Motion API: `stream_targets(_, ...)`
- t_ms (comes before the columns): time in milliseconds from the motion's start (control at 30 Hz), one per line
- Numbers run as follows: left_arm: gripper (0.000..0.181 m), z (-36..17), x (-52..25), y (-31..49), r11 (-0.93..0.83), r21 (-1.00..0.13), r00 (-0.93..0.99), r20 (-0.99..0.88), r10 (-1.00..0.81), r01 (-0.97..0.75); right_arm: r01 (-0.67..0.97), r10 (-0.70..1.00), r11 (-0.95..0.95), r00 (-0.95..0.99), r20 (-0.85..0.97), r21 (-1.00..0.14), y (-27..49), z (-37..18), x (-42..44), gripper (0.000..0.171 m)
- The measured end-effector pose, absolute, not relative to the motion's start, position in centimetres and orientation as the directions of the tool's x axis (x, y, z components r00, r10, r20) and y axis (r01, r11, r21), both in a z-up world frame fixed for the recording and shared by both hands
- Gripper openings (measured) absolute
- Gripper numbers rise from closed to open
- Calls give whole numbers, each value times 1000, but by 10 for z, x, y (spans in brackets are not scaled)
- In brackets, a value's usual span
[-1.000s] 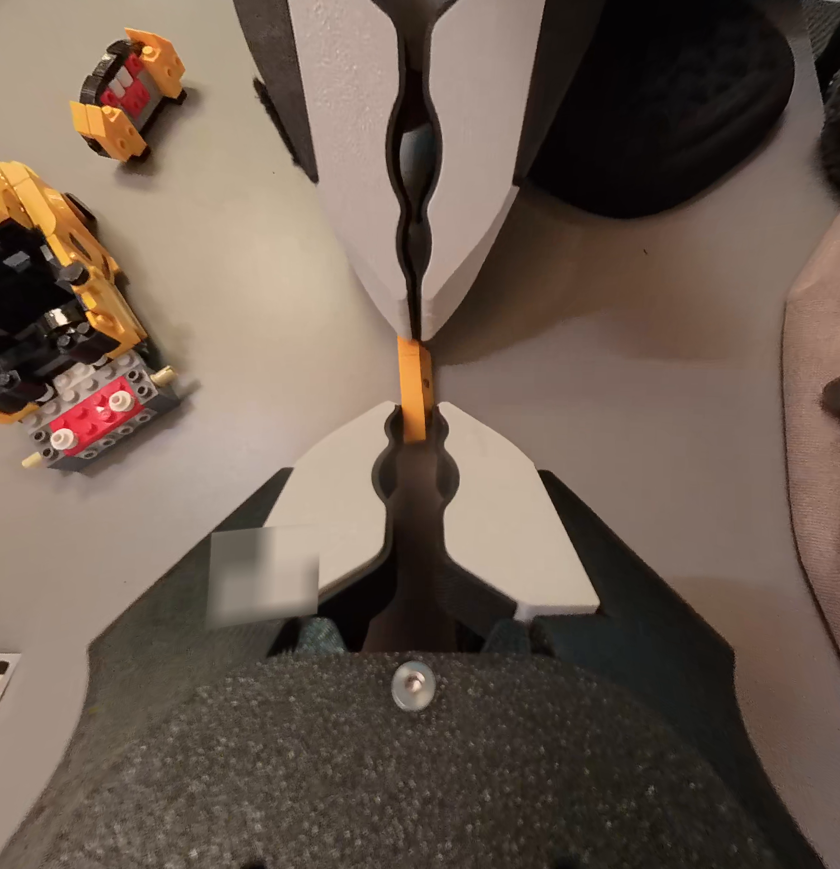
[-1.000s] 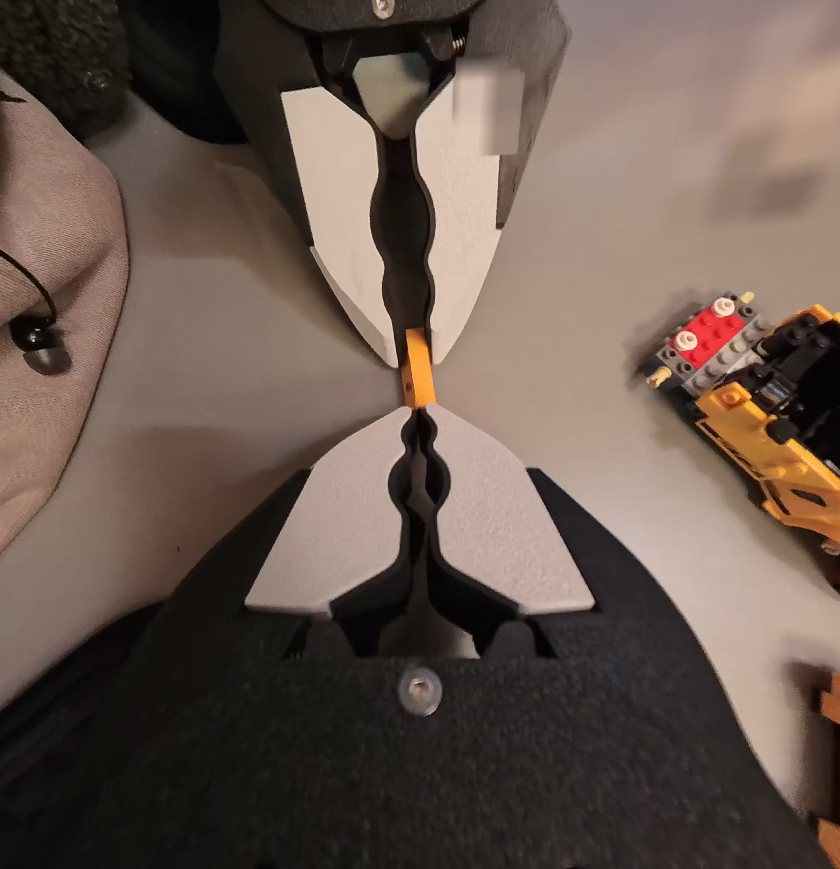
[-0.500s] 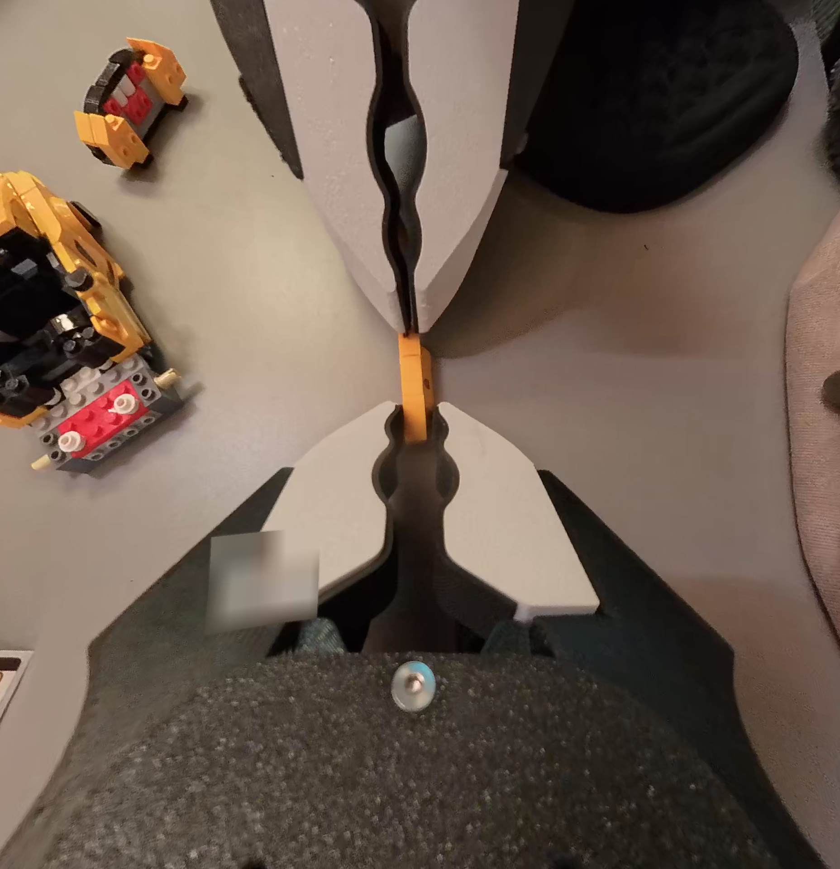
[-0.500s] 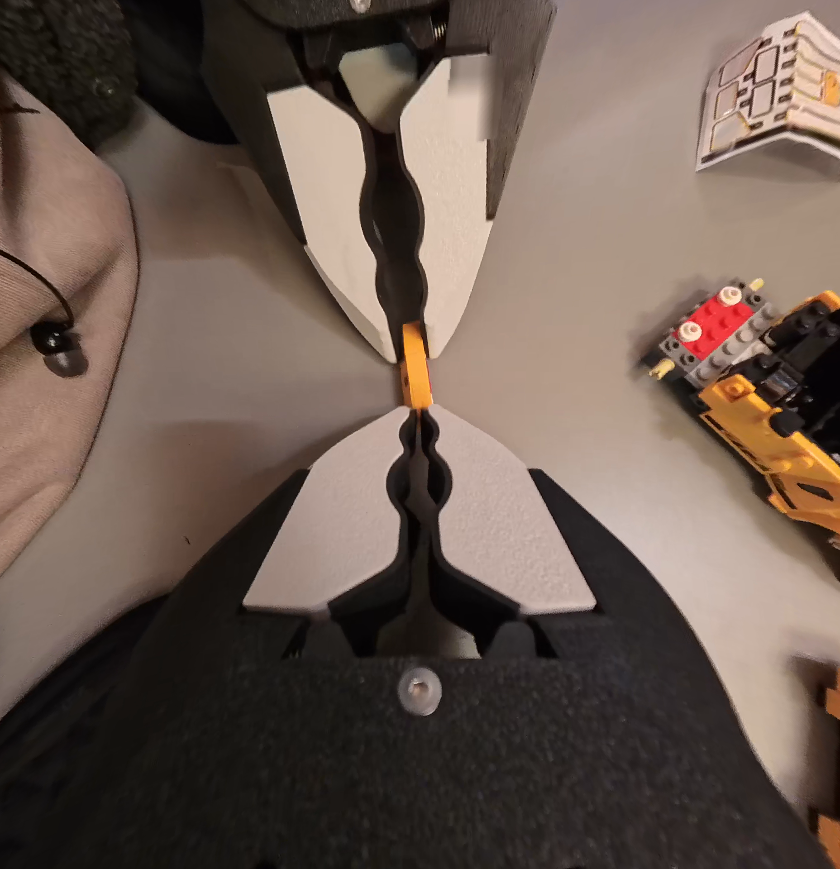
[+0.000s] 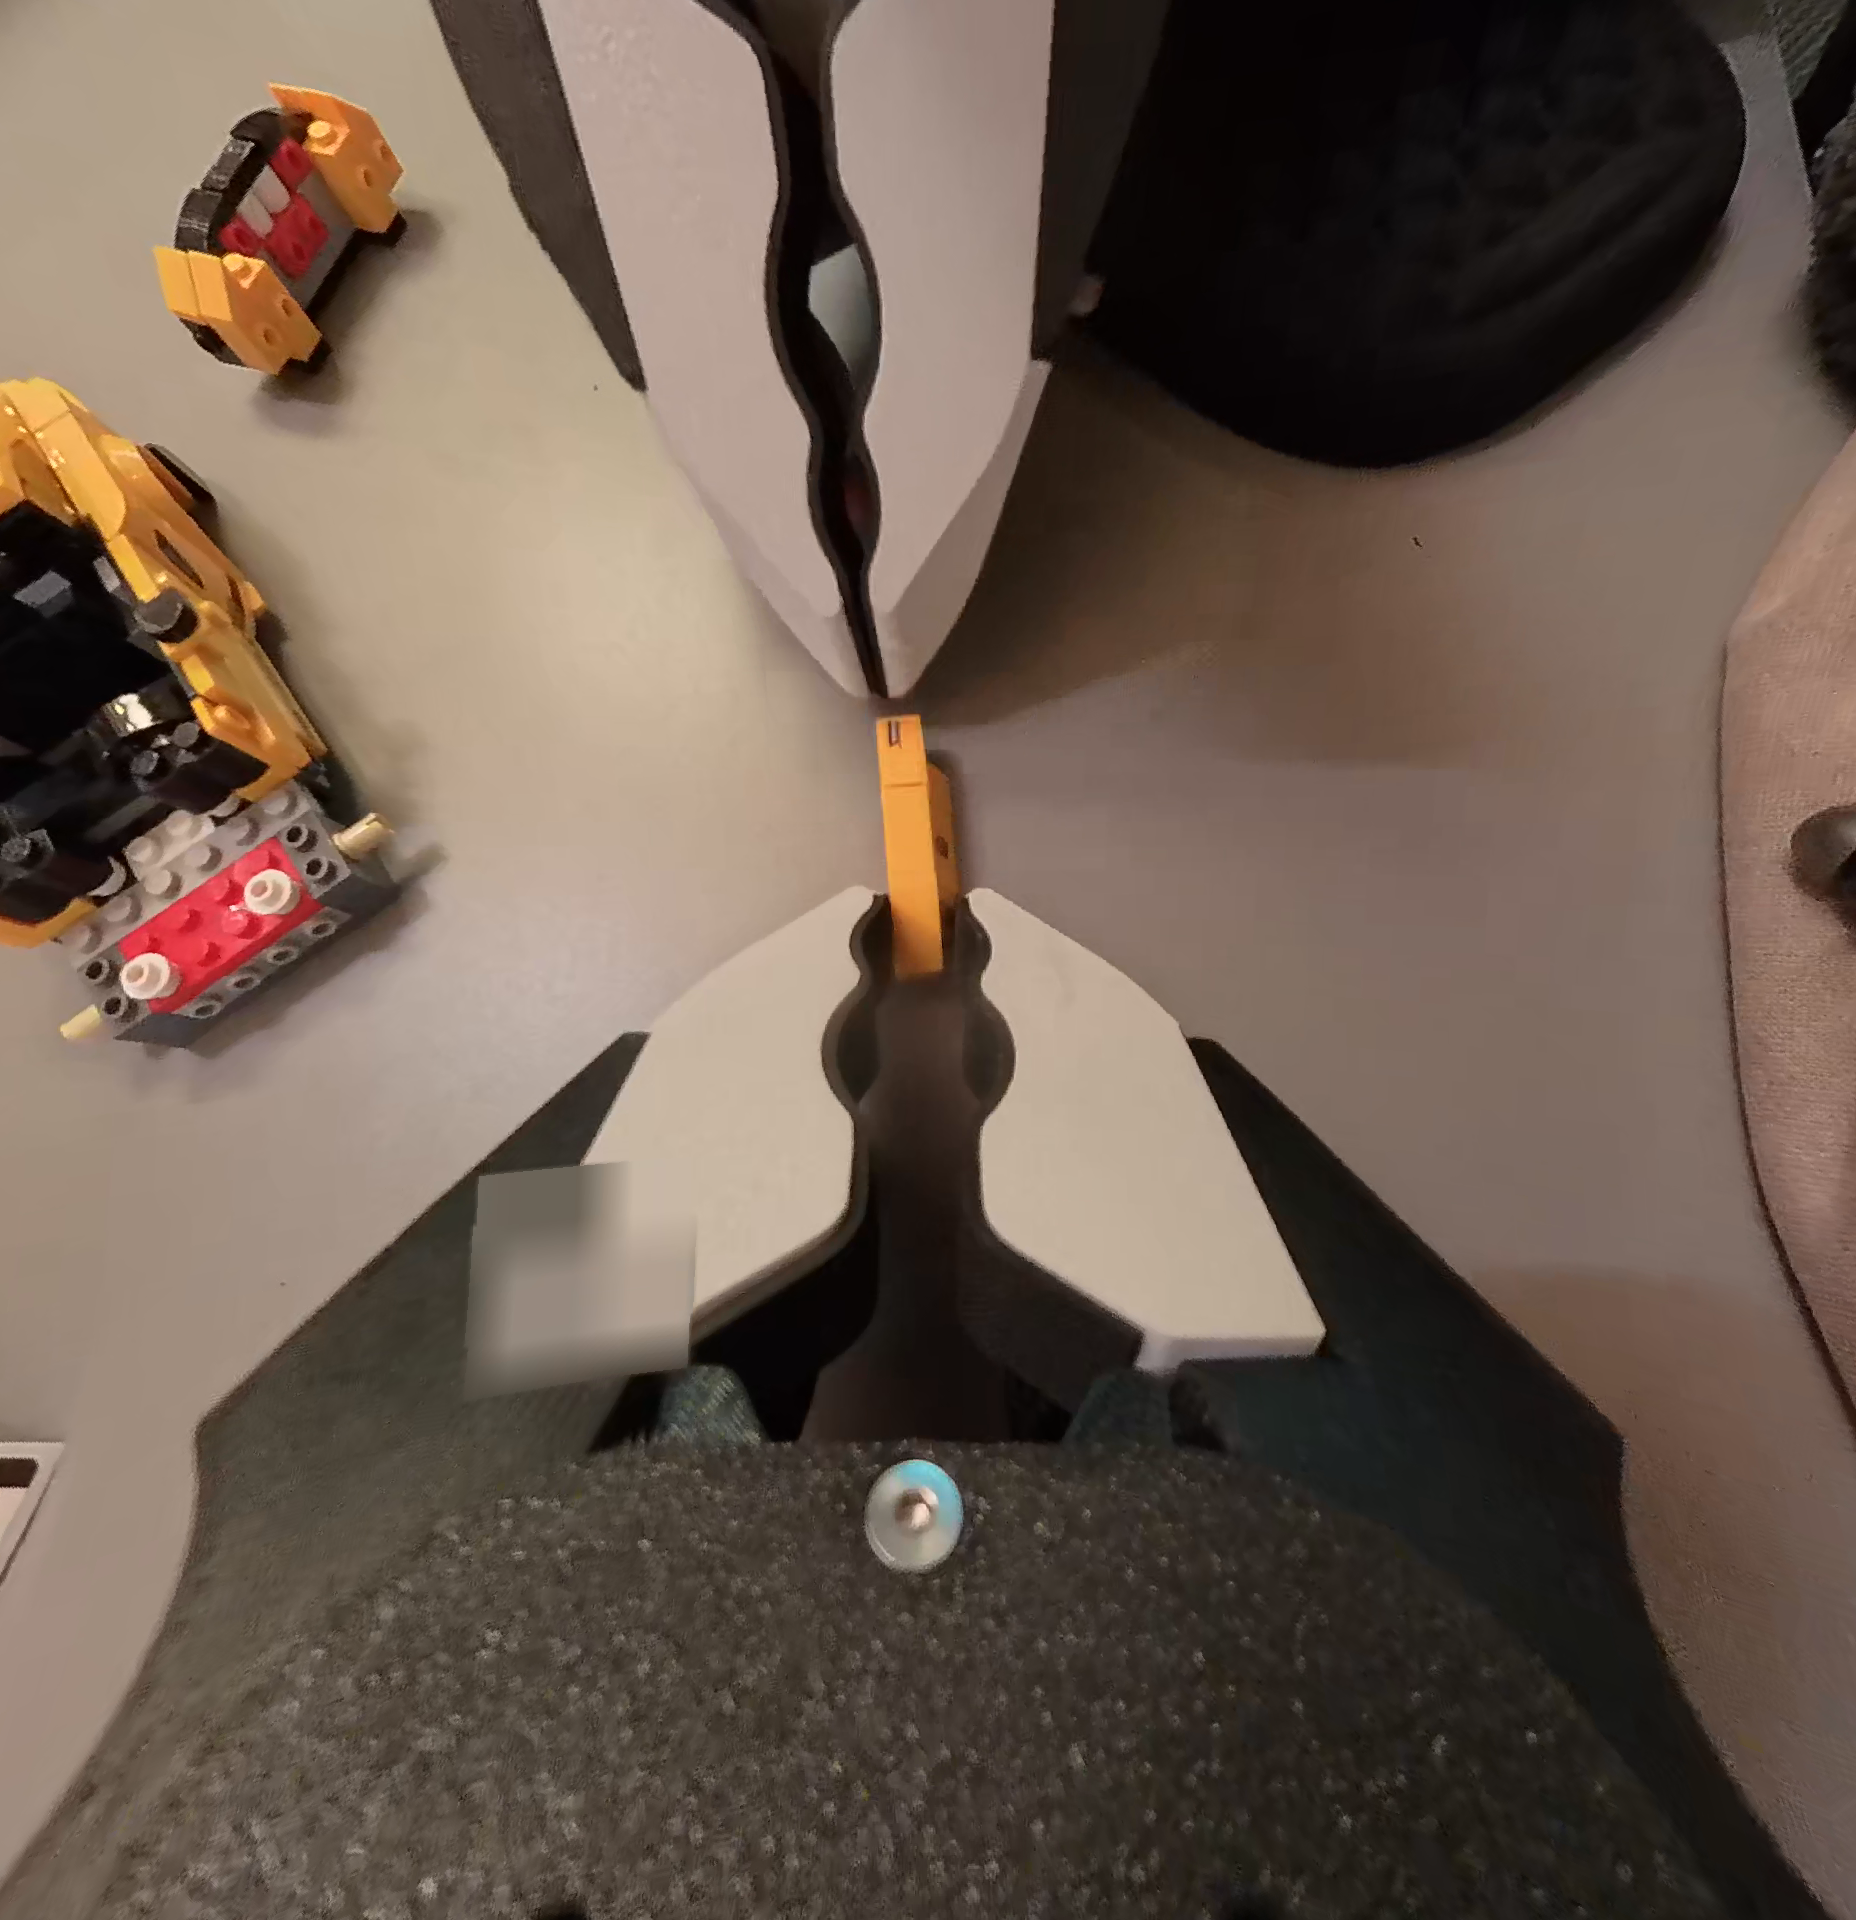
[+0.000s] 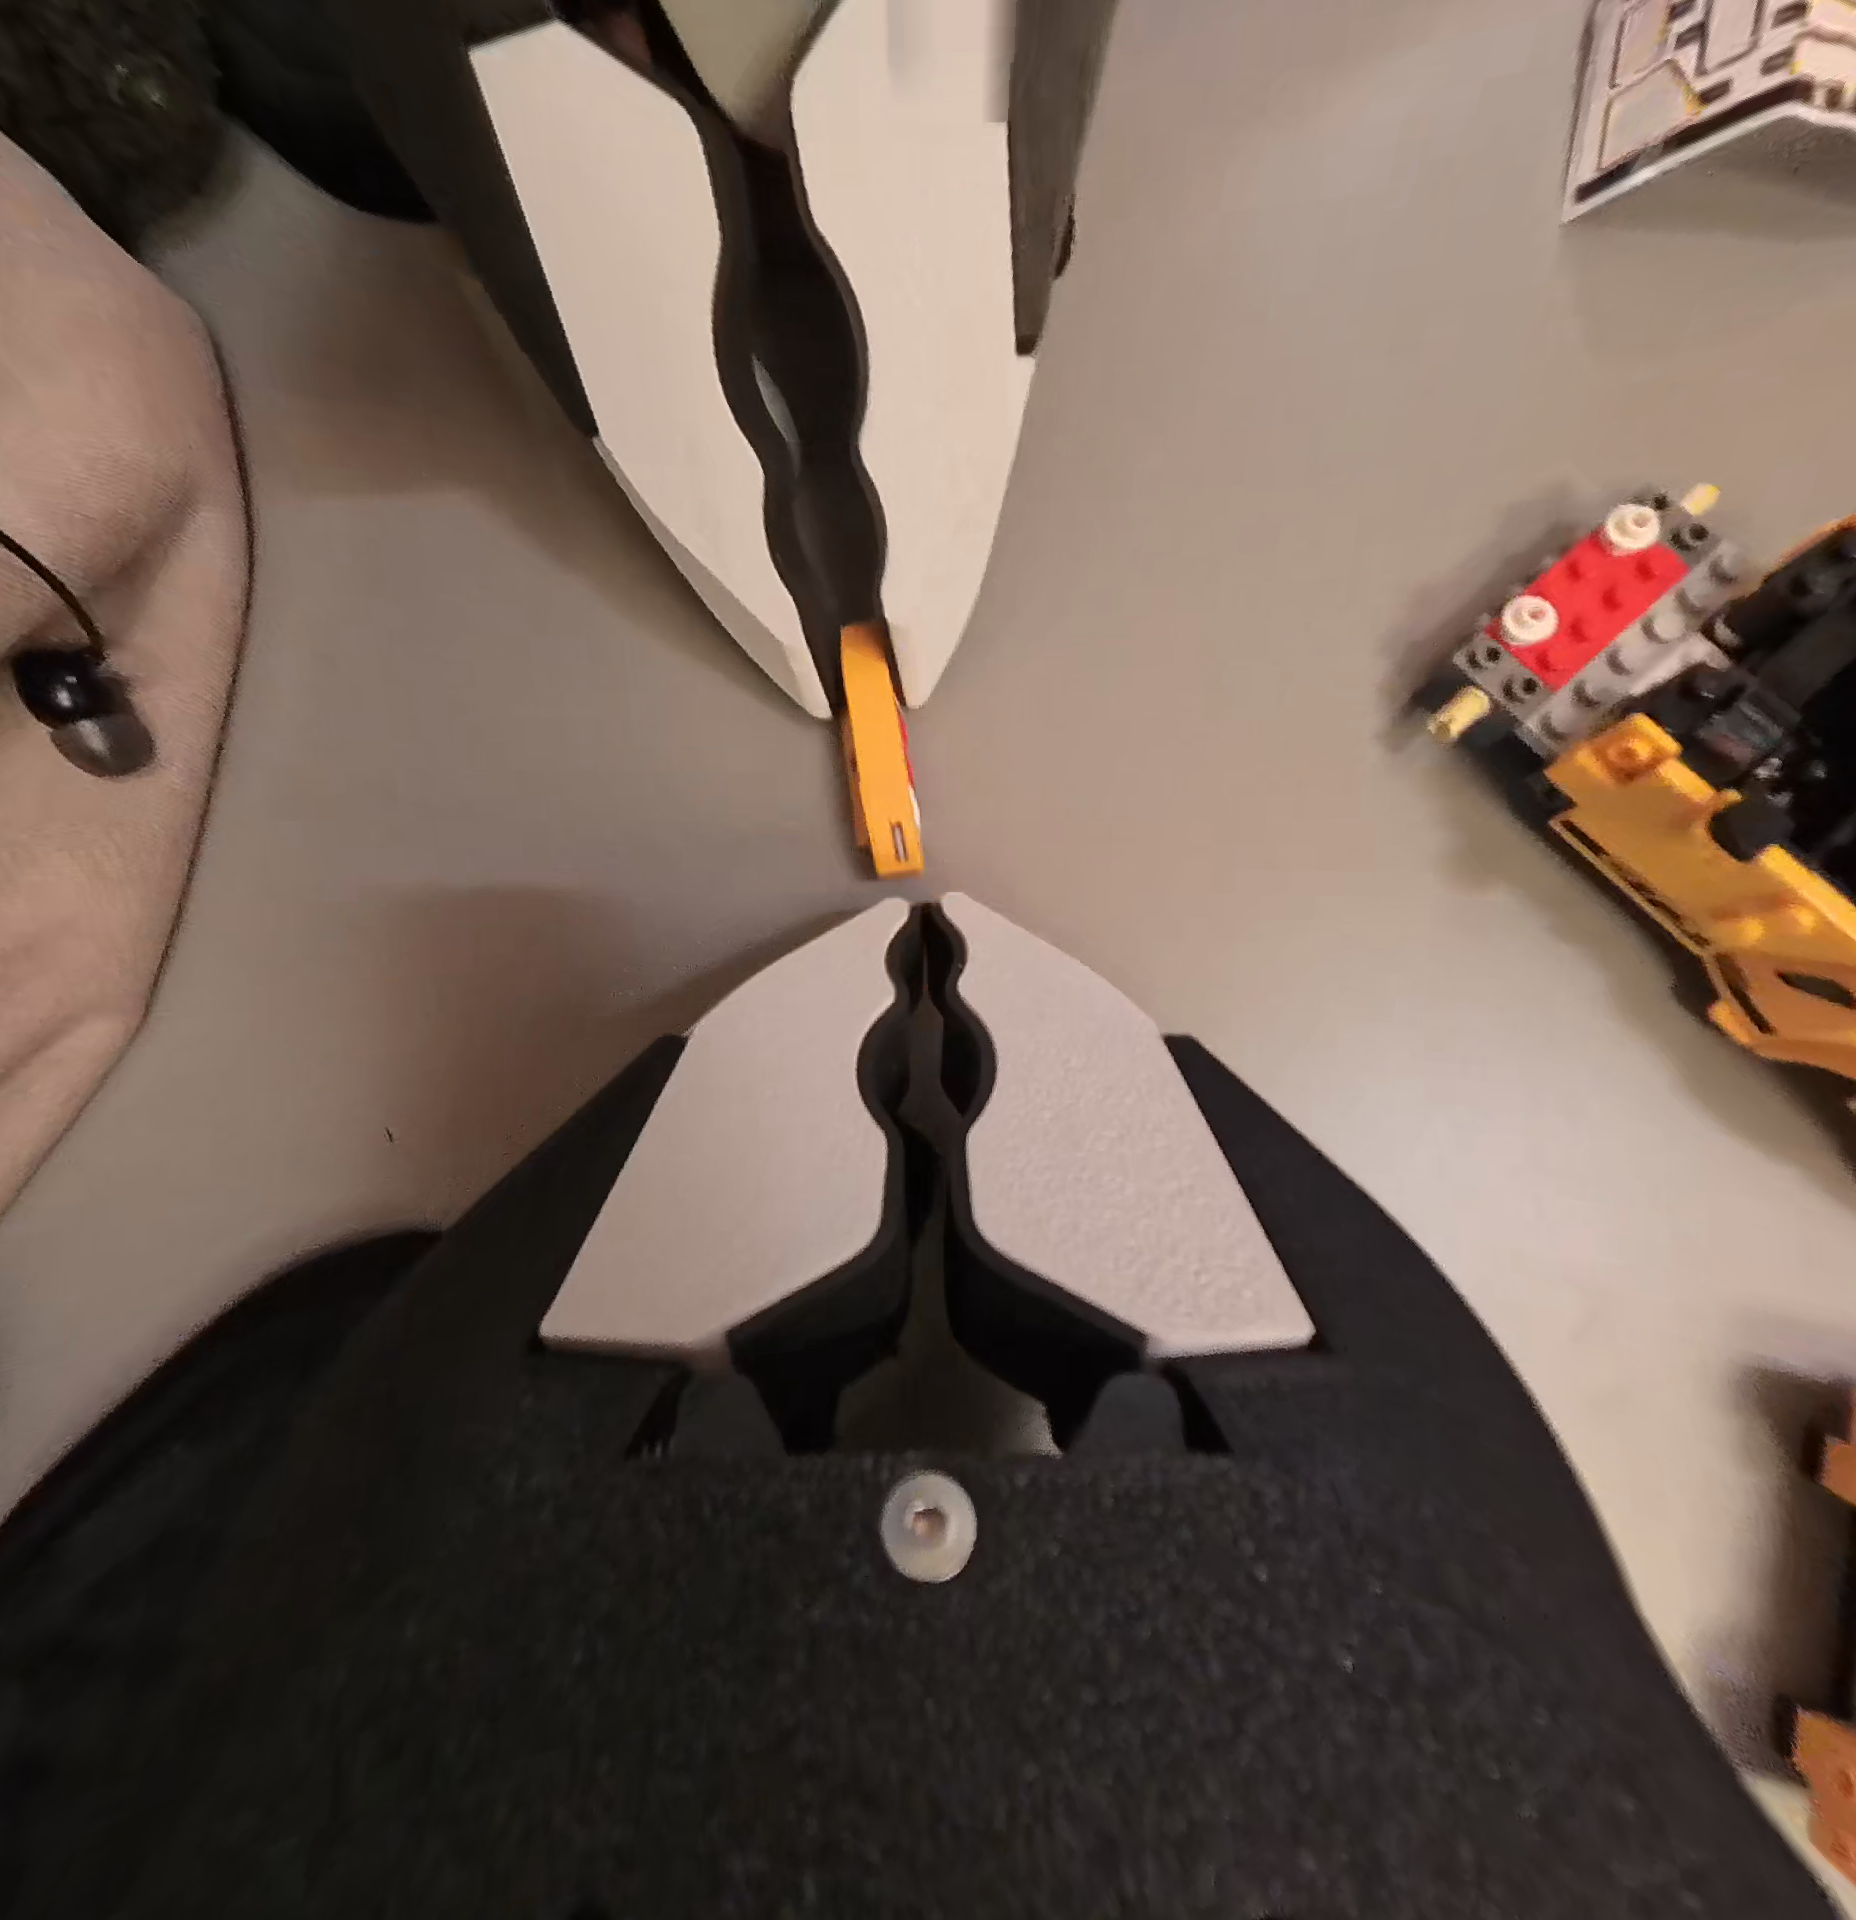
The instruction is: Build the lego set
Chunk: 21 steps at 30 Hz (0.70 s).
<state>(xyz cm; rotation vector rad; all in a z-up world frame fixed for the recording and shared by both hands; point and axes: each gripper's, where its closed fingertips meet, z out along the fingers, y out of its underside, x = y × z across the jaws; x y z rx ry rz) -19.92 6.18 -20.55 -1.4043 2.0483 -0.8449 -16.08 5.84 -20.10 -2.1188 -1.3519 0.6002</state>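
My left gripper (image 5: pixel 913 920) is shut on a thin orange lego piece (image 5: pixel 908 842) and holds it above the grey table. The piece sticks out forward past the fingertips. My right gripper (image 5: pixel 882 691) faces it tip to tip, shut and empty, with a small gap to the piece's end. In the right wrist view my right gripper (image 6: pixel 929 904) is shut on nothing, and the orange piece (image 6: pixel 880 764) hangs from the left gripper (image 6: pixel 867 707) just beyond it. A partly built yellow and black lego vehicle (image 5: pixel 124 748) with a red and grey end lies to the left.
A small black, orange and red sub-assembly (image 5: pixel 280 229) lies at the far left. An instruction booklet (image 6: pixel 1734 94) and loose orange parts (image 6: pixel 1849 1579) lie near the vehicle (image 6: pixel 1682 748). A beige garment (image 5: pixel 1817 831) with a black toggle and a black object (image 5: pixel 1423 208) border the other side. Some 5 centimeters of space lies between my two pairs of fingers.
My right gripper has let go of the orange piece and drawn back a little, leaving a gap. My left gripper still holds the piece.
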Motion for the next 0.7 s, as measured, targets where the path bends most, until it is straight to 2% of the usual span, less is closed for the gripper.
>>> stream_targets(267,11,-205,-198,63,323,-735,-357,-118,-927,-596,668,925,-314,374,-60,-674,54,-200,-168,27)
stream_targets(333,12,-205,-198,64,329,-737,-357,-128,-925,-590,670,928,-303,370,-49,-678,57,-201,-173,26)
stream_targets(467,14,-204,-196,69,332,-746,-341,-149,-928,-577,697,928,-285,372,-7,-658,62,-203,-173,8)
stream_targets(700,14,-203,-194,89,281,-758,-253,-158,-955,-588,693,891,-339,454,20,-637,72,-204,-164,8)
